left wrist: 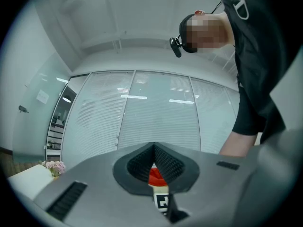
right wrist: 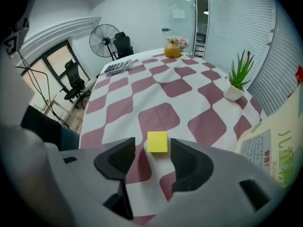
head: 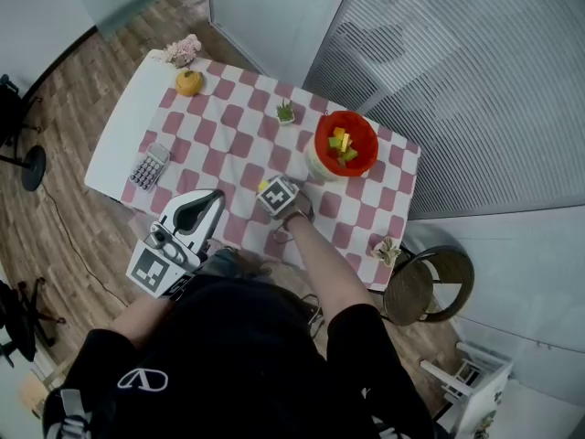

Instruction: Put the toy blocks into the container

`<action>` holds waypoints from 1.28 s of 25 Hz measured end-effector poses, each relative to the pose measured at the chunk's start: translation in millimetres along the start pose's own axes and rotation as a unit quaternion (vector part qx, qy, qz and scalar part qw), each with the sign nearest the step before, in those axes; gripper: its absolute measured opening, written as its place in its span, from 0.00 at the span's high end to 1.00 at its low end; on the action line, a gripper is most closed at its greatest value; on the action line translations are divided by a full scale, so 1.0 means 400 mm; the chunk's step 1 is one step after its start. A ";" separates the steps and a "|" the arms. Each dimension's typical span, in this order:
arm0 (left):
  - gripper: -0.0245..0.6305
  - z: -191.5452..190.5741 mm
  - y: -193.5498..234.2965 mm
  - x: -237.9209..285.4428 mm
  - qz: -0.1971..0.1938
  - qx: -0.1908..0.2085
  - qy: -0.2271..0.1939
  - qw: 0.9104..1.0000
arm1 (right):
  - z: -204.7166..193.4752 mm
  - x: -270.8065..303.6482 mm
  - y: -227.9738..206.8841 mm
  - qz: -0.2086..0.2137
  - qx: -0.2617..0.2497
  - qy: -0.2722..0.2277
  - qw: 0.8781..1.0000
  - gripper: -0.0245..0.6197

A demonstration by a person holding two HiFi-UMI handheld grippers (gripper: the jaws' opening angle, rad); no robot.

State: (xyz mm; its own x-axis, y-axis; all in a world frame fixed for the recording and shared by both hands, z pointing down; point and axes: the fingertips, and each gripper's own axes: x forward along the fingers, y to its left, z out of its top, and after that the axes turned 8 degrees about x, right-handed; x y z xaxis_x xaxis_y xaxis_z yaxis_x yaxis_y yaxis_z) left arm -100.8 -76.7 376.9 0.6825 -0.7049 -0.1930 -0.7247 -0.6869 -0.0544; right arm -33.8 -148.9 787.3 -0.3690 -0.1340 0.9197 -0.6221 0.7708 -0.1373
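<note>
A yellow toy block [right wrist: 157, 141] lies flat on the red-and-white checked tablecloth, and shows as a small yellow spot [head: 264, 186] in the head view. My right gripper [right wrist: 152, 151] stands low over the cloth and is open, one jaw on each side of the block with a gap at both sides. The red container [head: 322, 144] sits at the table's far right with several yellow and green blocks inside. My left gripper [head: 216, 198] is held back near the person's body, off the table's near edge, pointing upward. Its jaws [left wrist: 154, 146] are shut with nothing between them.
A small potted plant [head: 286, 112] stands left of the container, also seen as the plant [right wrist: 238, 77] in the right gripper view. A calculator [head: 151, 165], an orange object [head: 188, 82] and flowers [head: 184, 50] sit at the far left. A round stool [head: 430, 286] stands beside the table.
</note>
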 end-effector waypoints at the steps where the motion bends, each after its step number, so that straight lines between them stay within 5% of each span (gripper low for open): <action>1: 0.95 -0.020 0.000 -0.010 0.000 0.000 0.015 1.000 | -0.005 0.007 0.000 0.001 -0.003 0.011 1.000 0.59; 5: 0.95 0.015 0.013 0.008 0.017 -0.009 0.004 1.000 | -0.016 0.024 -0.008 -0.005 -0.016 0.035 0.999 0.74; 12: 0.95 -0.009 0.007 0.007 0.006 0.006 0.011 1.000 | -0.013 0.006 -0.007 0.005 -0.025 0.035 0.999 0.74; 20: 0.95 0.011 0.009 0.035 0.001 -0.007 -0.004 1.000 | 0.085 -0.217 -0.008 0.002 0.004 -0.113 0.994 0.74; 26: 0.95 -0.018 -0.010 0.055 -0.029 -0.005 0.000 1.000 | 0.169 -0.490 -0.025 -0.032 0.019 -0.269 0.962 0.74; 32: 0.95 0.036 -0.032 0.126 -0.046 -0.015 -0.032 0.998 | 0.180 -0.779 0.004 -0.073 0.033 -0.433 0.898 0.74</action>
State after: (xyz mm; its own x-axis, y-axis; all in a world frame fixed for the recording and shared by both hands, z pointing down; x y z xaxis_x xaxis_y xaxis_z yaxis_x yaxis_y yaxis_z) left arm -58.3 -100.8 353.9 0.7375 -0.6273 -0.2502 -0.6561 -0.7533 -0.0455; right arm 30.5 -150.7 474.1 -0.6611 -0.6864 0.3029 -0.7364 0.6710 -0.0866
